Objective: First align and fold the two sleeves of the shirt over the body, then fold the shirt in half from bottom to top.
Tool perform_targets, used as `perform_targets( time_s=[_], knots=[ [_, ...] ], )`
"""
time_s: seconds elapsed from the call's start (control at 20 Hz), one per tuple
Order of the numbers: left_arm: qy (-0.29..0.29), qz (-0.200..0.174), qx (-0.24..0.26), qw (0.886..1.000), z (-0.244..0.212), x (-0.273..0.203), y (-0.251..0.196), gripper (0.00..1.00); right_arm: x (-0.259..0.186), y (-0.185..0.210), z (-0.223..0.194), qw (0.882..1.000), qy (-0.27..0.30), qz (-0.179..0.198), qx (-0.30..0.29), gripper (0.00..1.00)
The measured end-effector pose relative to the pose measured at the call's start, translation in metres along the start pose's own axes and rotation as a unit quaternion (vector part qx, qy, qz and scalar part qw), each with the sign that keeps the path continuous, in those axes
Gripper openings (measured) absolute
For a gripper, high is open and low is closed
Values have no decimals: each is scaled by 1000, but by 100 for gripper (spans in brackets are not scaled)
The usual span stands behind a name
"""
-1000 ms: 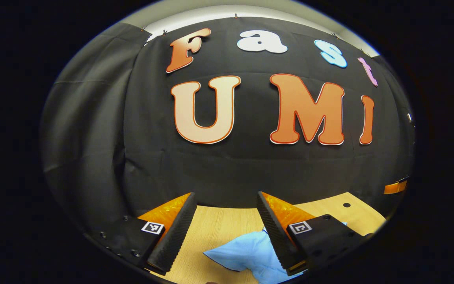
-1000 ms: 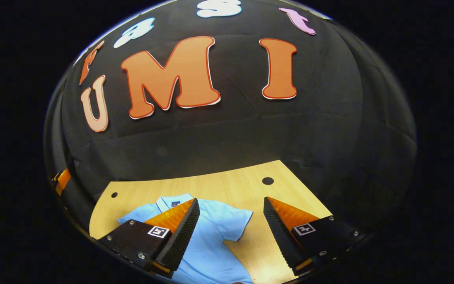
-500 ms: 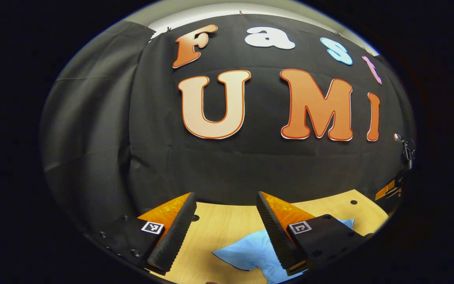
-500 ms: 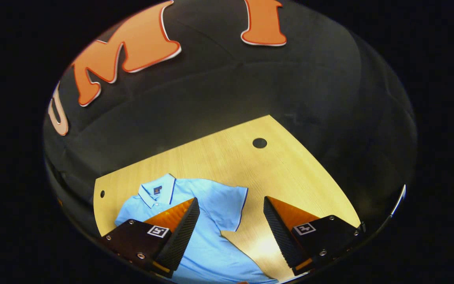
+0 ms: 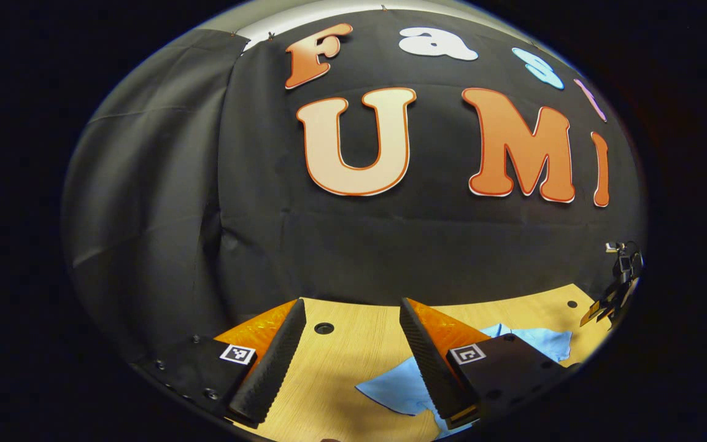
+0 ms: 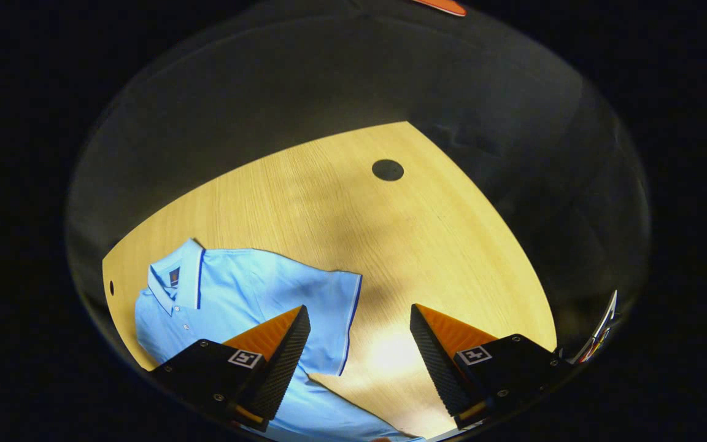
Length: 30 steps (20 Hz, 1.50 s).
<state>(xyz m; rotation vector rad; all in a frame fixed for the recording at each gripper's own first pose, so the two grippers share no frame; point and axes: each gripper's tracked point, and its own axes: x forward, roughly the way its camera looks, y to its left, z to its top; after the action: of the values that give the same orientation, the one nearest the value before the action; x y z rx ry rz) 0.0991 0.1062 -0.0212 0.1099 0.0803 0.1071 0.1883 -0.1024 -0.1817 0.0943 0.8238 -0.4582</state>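
Here my right gripper (image 6: 356,362) and left gripper (image 5: 350,362) both hang with jaws wide and empty above the shirt (image 6: 237,301) lying flat on the desk (image 6: 353,209), so I should pinch each sleeve at its cuff

Shirt (image 6: 237,294) of smooth matt cloth; table (image 6: 353,233) of pale, faintly glossy wood.
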Motion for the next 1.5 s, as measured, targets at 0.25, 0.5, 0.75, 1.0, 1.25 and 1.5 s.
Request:
perform_targets(
  time_s=[0.25,0.5,0.75,1.0,1.25,1.5],
  knots=[
    [11,-1,0,1000,-7,7,-4,99,34,1,-21,998,56,-9,8,100],
    [29,6,-7,1000,-22,9,5,99,49,2,-39,996,89,-8,13,100],
    [40,10,-12,999,-32,11,8,100,56,2,-46,994,105,-4,23,100],
    [50,16,-14,999,-41,13,9,100,55,0,-45,994,106,-7,28,98],
    [45,12,-12,999,-39,11,10,99,50,-18,-32,995,93,-4,32,48],
    [47,4,-9,999,-42,10,11,100,46,2,-28,993,83,36,70,3]
  ],
)
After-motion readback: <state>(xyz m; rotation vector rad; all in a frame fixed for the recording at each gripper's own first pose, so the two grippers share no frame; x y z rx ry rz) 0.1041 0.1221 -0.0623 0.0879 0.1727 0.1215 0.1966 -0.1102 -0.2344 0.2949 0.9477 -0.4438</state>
